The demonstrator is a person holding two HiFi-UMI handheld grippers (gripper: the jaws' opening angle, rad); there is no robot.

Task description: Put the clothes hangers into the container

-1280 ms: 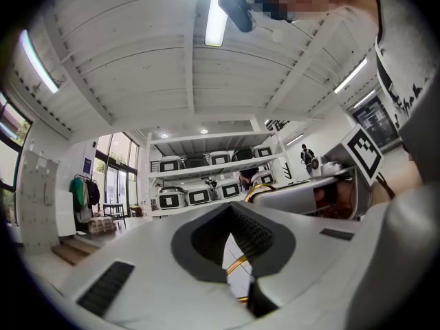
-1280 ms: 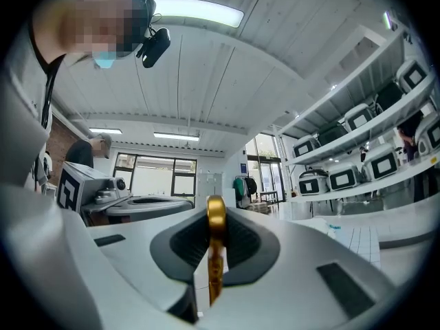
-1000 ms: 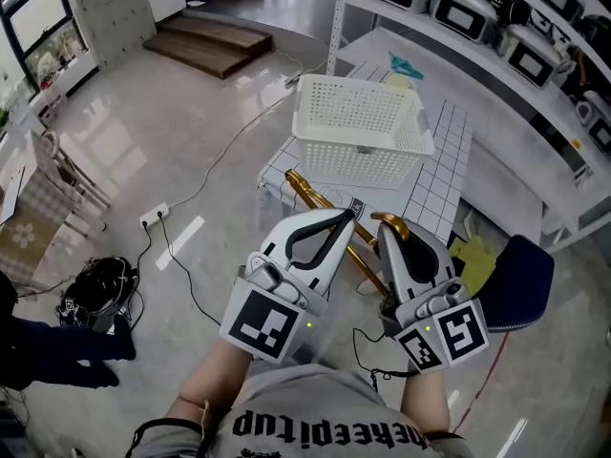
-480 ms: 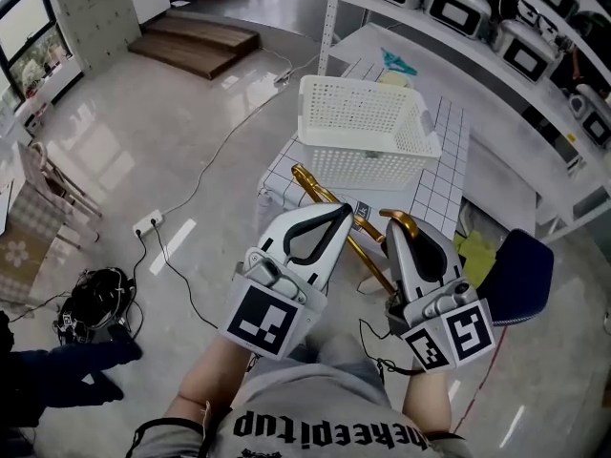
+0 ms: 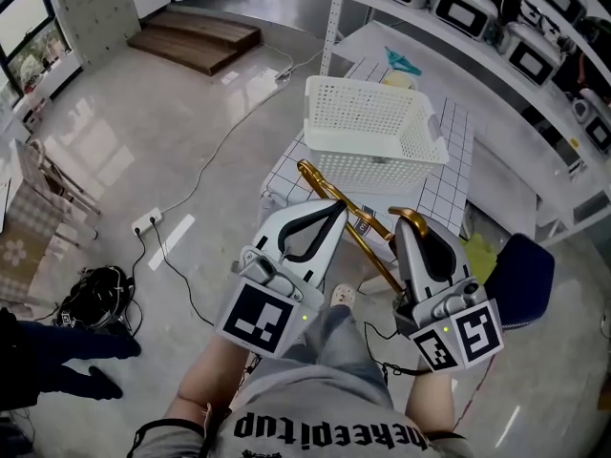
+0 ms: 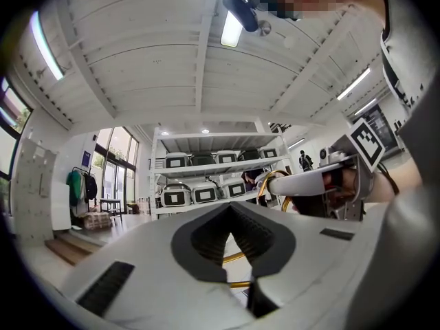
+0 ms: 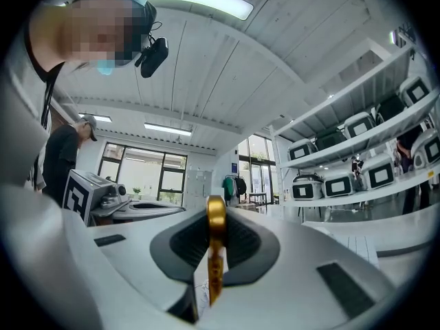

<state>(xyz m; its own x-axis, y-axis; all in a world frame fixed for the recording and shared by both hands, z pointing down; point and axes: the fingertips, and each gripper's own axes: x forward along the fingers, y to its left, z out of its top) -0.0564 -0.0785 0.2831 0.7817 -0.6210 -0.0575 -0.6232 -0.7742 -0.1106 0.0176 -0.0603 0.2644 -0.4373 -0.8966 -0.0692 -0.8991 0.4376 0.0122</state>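
My right hand-held gripper point(image 5: 412, 232) is clamped shut on the hook of the gold clothes hanger point(image 5: 320, 181), the thin metal pinched between the pads. My left hand-held gripper point(image 5: 334, 208) sits just beside it, tips closed together on nothing (the hanger shows through the gap behind them, not in the pinch). The hanger slants down and away, its far end near the foot of the white basket point(image 5: 368, 151) on the gridded surface point(image 5: 441, 194), not inside it. My worry: held only by the hook, it may swivel or slip, and its long arm may catch the basket's rim and shove it.
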